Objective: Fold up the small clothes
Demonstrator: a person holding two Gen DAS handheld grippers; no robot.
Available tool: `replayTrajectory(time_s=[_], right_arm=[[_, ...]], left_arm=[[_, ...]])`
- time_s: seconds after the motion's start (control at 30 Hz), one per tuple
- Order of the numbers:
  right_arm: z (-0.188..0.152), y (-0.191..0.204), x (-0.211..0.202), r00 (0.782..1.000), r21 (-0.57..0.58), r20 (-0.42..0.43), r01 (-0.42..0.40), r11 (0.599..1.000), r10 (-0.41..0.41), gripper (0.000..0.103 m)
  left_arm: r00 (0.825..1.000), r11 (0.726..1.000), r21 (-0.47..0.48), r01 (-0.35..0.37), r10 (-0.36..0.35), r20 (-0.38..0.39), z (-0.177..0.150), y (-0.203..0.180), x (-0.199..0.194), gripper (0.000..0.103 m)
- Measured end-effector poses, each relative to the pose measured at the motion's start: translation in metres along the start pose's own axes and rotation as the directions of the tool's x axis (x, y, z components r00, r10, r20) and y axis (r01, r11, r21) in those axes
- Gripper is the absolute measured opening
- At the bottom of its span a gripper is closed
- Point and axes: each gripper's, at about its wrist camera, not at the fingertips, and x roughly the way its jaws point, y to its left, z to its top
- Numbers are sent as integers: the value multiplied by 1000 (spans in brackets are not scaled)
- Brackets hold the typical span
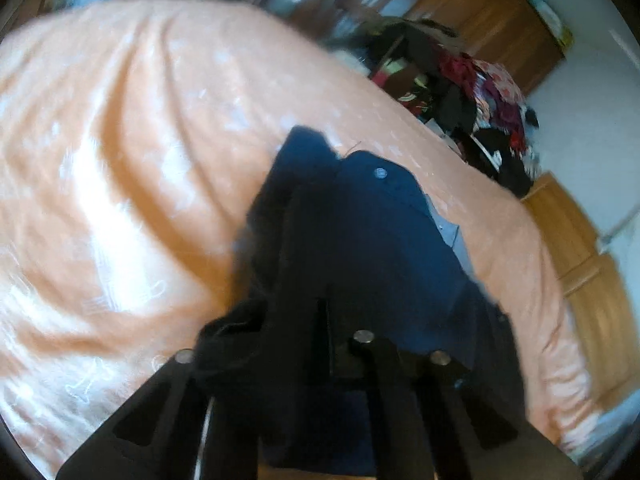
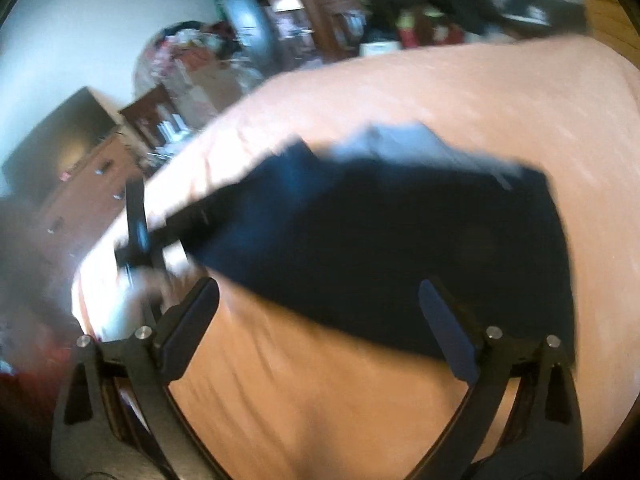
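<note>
Left gripper (image 1: 320, 320) is pinched shut on the navy garment (image 1: 384, 232), lifting it off the orange bed (image 1: 120, 160); right gripper (image 2: 320, 320) hangs wide apart beneath. Soft, light, floppy cloth, probably best taken at a hem corner.

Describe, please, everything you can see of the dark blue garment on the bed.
The dark blue garment is small, of soft woven-looking cloth, with a round pale snap or button near its top edge and a lighter grey-blue lining showing at one side. It lies partly folded and rumpled on the peach bedspread. The left gripper is shut on its near edge, jaws together; the right gripper hangs open beside it, not touching. Motion blur hides finer detail.
</note>
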Motion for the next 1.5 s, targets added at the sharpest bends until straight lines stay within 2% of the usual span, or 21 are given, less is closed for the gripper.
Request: replayTrajectory(time_s=[0.07, 0.13, 0.2, 0.23, 0.33, 0.47, 0.57, 0.63, 0.67, 0.7, 0.73, 0.8, 0.87, 0.97, 1.0, 1.07, 1.1, 1.2, 1.37, 1.47, 1.5], right_arm=[[61, 17, 47, 998, -22, -28, -53, 998, 52, 100], [108, 41, 104, 985, -44, -117, -135, 990, 130, 100], [137, 69, 152, 976, -92, -196, -118, 989, 99, 100], [147, 84, 175, 962, -120, -246, -150, 981, 117, 100], [154, 109, 231, 923, -144, -375, -144, 979, 81, 100], [141, 115, 276, 886, -160, -464, -99, 982, 13, 100], [135, 112, 297, 882, -180, -471, -66, 981, -27, 97], [134, 99, 308, 883, -162, -468, -42, 986, -40, 76], [134, 87, 312, 875, -131, -484, -48, 990, -22, 37], [133, 71, 312, 868, -50, -495, -75, 996, 40, 16], [134, 56, 303, 872, 44, -473, -117, 992, 124, 15], [137, 30, 254, 911, 96, -358, -181, 979, 204, 12], [133, -10, 197, 930, 158, -256, -227, 961, 262, 11], [114, -88, 115, 947, 243, -135, -253, 936, 291, 10], [104, -114, 95, 952, 261, -113, -248, 933, 285, 10], [80, -167, 69, 961, 318, -108, -211, 924, 256, 10], [68, -191, 64, 961, 351, -117, -196, 915, 251, 10], [38, -246, 69, 953, 436, -139, -185, 881, 269, 10], [3, -292, 75, 927, 532, -75, -274, 801, 367, 10], [-9, -304, 90, 916, 550, -86, -285, 785, 393, 11], [-11, -307, 92, 913, 550, -77, -296, 781, 400, 10]], left_arm=[[998, 992, 122, -38, 32, 45, -7, -24, -10, 5], [995, 966, 247, -77, 59, 80, -16, -49, -14, 5], [993, 937, 333, -100, 73, 93, -25, -67, -12, 6], [992, 928, 356, -111, 83, 93, -27, -72, -12, 6], [989, 899, 414, -143, 113, 95, -32, -82, -5, 6], [984, 851, 495, -177, 145, 102, -43, -98, 7, 7], [983, 816, 547, -185, 150, 108, -54, -105, 9, 10], [983, 803, 566, -184, 151, 105, -54, -105, 14, 10], [984, 800, 573, -181, 150, 101, -54, -106, 15, 10], [985, 798, 577, -174, 148, 93, -53, -107, 15, 10], [987, 800, 577, -162, 139, 85, -52, -108, 13, 10], [994, 811, 575, -106, 86, 61, -47, -119, 4, 10], [999, 799, 600, -30, 5, 44, -48, -149, -9, 10], [984, 714, 681, 163, -171, -56, -73, -225, -19, 12], [972, 685, 692, 226, -210, -109, -84, -245, -14, 17], [949, 643, 699, 313, -242, -203, -107, -275, 4, 17], [932, 622, 693, 363, -244, -270, -122, -293, 21, 17], [915, 596, 696, 399, -206, -348, -150, -322, 53, 17], [893, 573, 698, 429, -151, -424, -168, -351, 86, 19], [886, 544, 725, 423, -82, -456, -196, -361, 101, 31], [885, 530, 738, 418, -52, -463, -203, -365, 111, 40]])
